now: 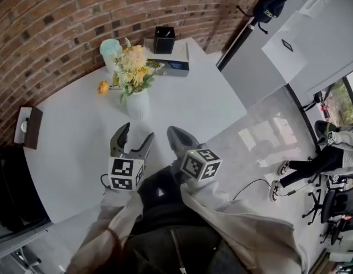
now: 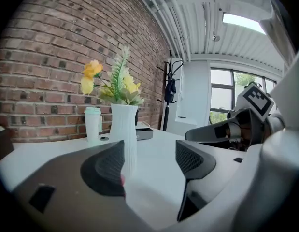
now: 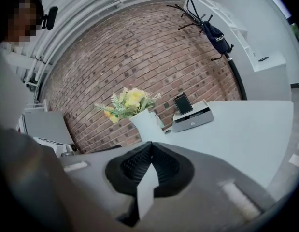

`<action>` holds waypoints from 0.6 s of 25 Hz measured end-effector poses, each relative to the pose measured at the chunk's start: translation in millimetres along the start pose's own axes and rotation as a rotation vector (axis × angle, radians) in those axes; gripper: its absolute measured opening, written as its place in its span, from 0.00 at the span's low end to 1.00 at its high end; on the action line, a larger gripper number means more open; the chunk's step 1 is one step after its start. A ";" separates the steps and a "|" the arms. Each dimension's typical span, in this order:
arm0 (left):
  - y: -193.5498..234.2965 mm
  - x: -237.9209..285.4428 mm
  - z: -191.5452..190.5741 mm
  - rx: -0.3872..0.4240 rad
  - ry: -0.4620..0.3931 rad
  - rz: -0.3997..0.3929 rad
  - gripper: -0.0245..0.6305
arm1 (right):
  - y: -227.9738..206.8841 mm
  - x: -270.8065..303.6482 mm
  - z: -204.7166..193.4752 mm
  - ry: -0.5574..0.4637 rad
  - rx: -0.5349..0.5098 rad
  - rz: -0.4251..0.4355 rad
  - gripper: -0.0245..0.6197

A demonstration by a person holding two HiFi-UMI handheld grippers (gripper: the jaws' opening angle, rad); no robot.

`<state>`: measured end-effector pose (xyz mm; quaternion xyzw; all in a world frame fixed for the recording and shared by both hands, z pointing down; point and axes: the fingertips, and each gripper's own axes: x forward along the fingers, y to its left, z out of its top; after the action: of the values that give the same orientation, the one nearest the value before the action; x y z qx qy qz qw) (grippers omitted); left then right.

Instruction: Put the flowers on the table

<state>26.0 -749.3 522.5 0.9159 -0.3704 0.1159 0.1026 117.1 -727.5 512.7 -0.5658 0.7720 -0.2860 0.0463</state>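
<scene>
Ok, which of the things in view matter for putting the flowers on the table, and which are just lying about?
Job:
flowers
white vase
table
left gripper, fingers apart, empty
right gripper, fingers together

Lying about:
pale cup
grey box
black holder on it
brown tray at the table edge

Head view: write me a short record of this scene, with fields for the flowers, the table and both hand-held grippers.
flowers: yellow and white bunch, upright in a white vase
table: white, the vase stands on it
behind vase: pale cup; grey box with a black holder on it
left hand-held gripper: jaws apart, nothing between them, short of the vase
right hand-held gripper: jaws together, empty
</scene>
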 end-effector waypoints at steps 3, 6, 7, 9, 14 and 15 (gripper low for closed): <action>-7.4 -14.0 0.0 -0.006 0.009 -0.017 0.40 | 11.3 -14.1 -3.0 -0.029 0.006 -0.021 0.04; -16.1 -27.3 -2.2 0.016 0.021 -0.042 0.26 | 21.5 -28.3 -12.5 -0.050 0.019 -0.045 0.04; -18.9 -31.6 -3.1 0.021 0.021 -0.051 0.23 | 24.2 -32.4 -16.9 -0.054 0.024 -0.053 0.04; -25.3 -40.2 -6.3 0.028 0.021 -0.069 0.15 | 28.9 -40.3 -26.8 -0.056 0.032 -0.067 0.04; -47.1 -63.6 -18.9 0.021 0.036 -0.141 0.04 | 40.1 -60.3 -49.1 -0.061 0.054 -0.102 0.04; -51.1 -67.7 -21.4 0.017 0.040 -0.154 0.04 | 42.4 -63.6 -52.3 -0.061 0.055 -0.106 0.04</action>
<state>11.7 -663.1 518.1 0.9400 -0.2958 0.1291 0.1107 83.2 -641.6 519.3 -0.6130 0.7310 -0.2916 0.0700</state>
